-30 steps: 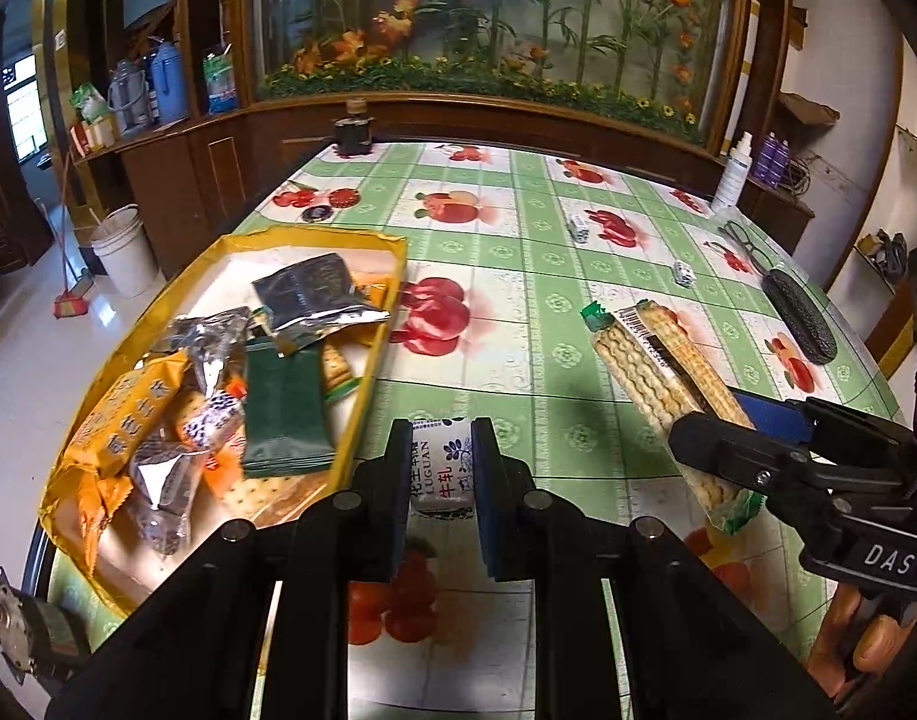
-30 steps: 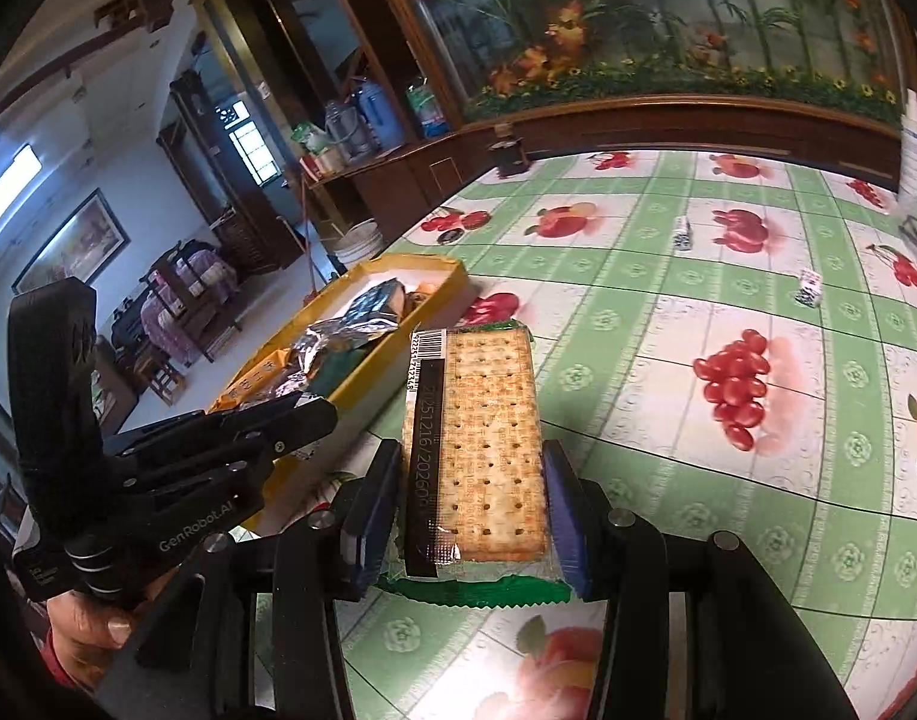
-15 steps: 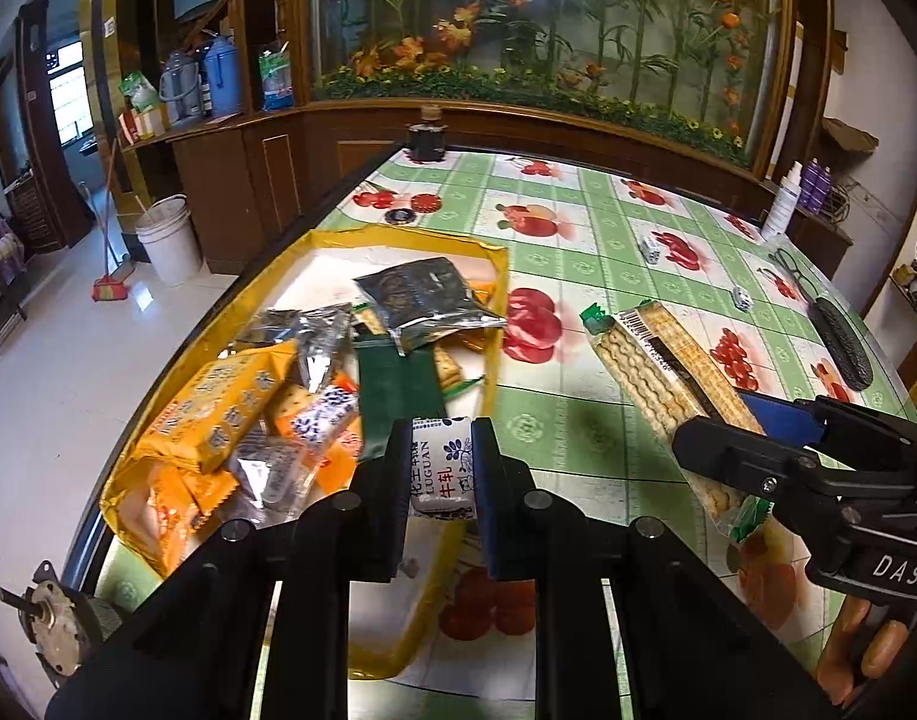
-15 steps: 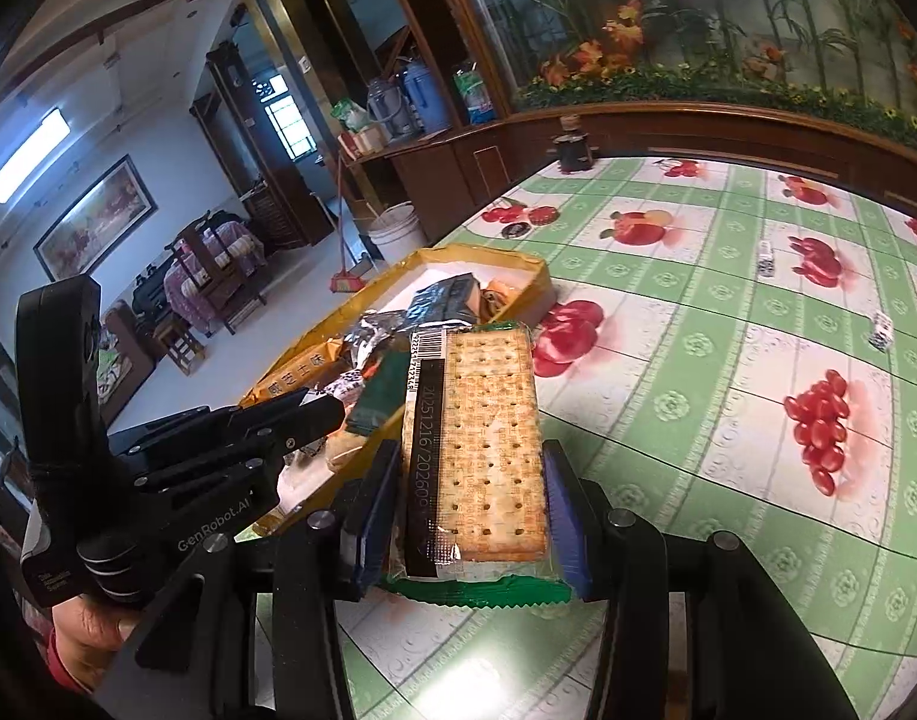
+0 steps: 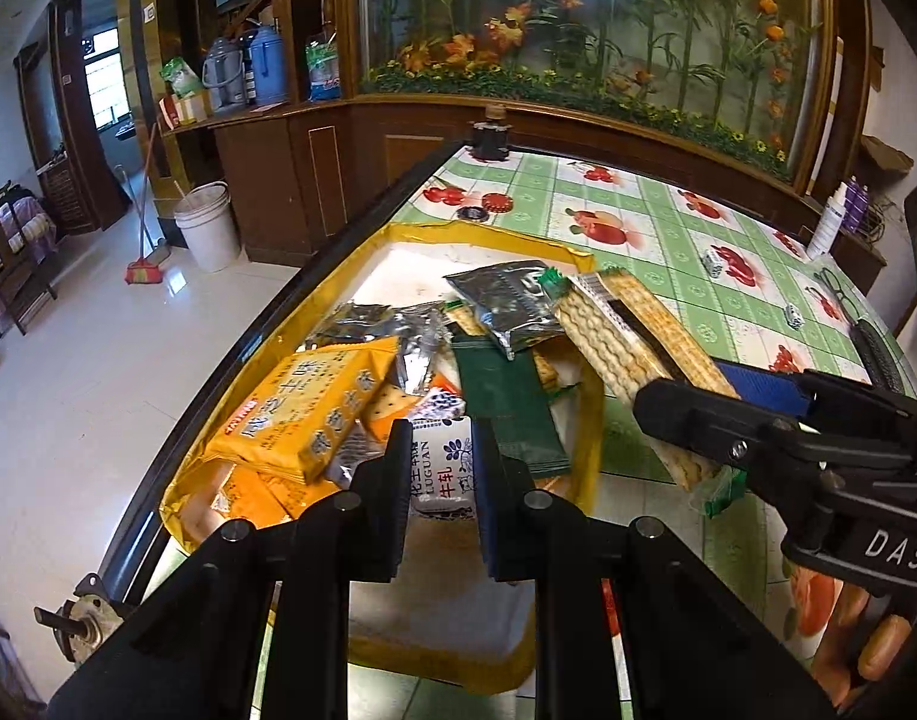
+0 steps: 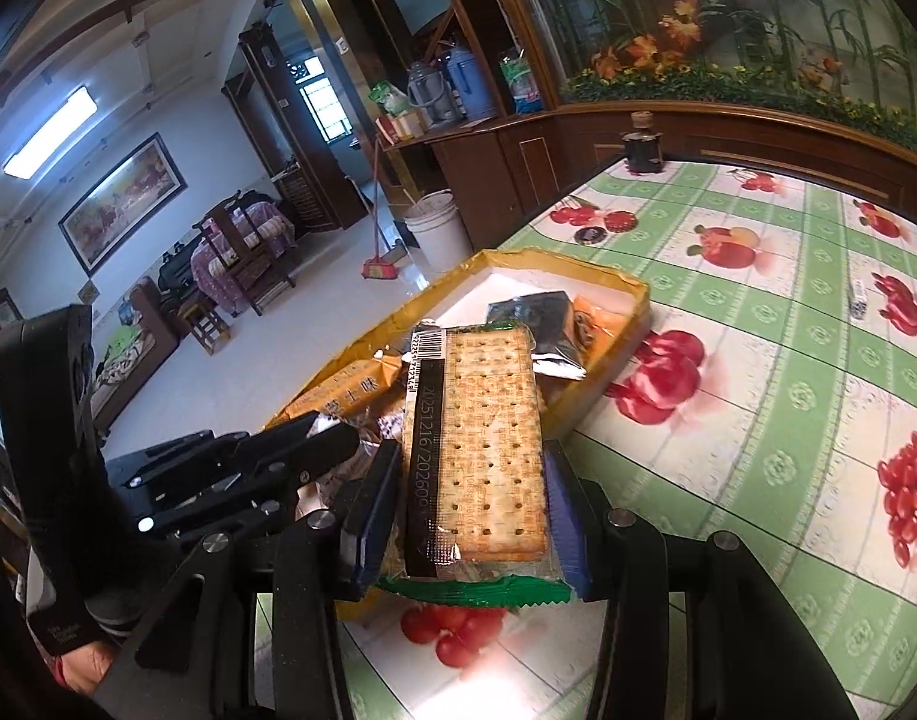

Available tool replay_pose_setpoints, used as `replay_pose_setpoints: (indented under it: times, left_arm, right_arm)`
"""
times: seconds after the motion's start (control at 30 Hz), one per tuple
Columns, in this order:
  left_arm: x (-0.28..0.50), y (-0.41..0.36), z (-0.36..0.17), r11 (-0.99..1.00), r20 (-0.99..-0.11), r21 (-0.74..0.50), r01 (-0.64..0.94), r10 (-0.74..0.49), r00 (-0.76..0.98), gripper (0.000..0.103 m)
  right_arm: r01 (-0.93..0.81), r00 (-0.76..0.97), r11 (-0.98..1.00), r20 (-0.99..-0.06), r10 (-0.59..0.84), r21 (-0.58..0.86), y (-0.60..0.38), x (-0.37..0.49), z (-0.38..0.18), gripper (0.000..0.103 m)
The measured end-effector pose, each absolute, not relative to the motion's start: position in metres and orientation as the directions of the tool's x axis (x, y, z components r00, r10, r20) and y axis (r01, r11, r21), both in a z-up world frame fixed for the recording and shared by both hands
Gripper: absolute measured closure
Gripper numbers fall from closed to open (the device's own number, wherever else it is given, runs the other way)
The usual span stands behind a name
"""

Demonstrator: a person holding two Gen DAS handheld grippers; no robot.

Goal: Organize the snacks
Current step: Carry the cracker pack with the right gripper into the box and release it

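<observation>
At the far left, past the table's edge, we see a tiled floor with a white bucket (image 5: pixel 201 227) and a broom; these play no part in the tidying.

Next comes the yellow tray (image 5: pixel 590 420), lying near the table's left edge and already heaped with snacks: an orange biscuit pack (image 5: pixel 305 405), silver foil packets, a dark green packet (image 5: pixel 506 402). It serves as the collecting place, which explains why both tools point toward it.

Our left gripper (image 5: pixel 440 468) hangs above the tray's near end, its two fingers pinching a small white candy packet (image 5: pixel 443 468) with blue print. Holding it over the pile, rather than the tablecloth, suggests it is about to be let go there.

Further right, our right gripper (image 6: pixel 467 504) clamps a long cracker pack (image 6: pixel 476 444) by its sides, near the green crimped end, so that most of its length juts forward. From the left camera, the pack (image 5: pixel 632 348) slants up over the tray's right wall, its far end above the foil packets. We judge it is carried flat and lengthwise so it can be laid across the heap.

To the right stretches the green checked tablecloth (image 6: pixel 788 396) with printed fruit. A few small wrapped candies (image 5: pixel 713 261) lie scattered there, well apart from the tray, likely still to be gathered.
</observation>
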State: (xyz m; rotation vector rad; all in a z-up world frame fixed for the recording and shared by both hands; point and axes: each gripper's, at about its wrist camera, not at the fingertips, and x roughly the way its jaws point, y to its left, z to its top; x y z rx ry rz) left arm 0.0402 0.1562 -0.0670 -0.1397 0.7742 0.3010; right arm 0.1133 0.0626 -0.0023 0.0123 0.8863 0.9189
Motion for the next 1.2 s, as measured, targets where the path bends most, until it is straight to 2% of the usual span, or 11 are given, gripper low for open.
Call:
replay_pose_setpoints:
  times: [0.57,1.2]
  left_arm:
    - [0.058,0.187,-0.087,0.935,-0.745,-0.051,-0.352,0.199,0.637,0.087]
    - [0.065,0.181,-0.088,0.949,-0.755,-0.066,-0.308,0.154,0.637,0.087]
  right_arm:
    - [-0.676,0.282,0.655,-0.703,0.653,0.338,0.13,0.152,-0.03,0.056]
    - [-0.668,0.303,0.665,-0.693,0.654,0.335,0.163,0.191,-0.035,0.056]
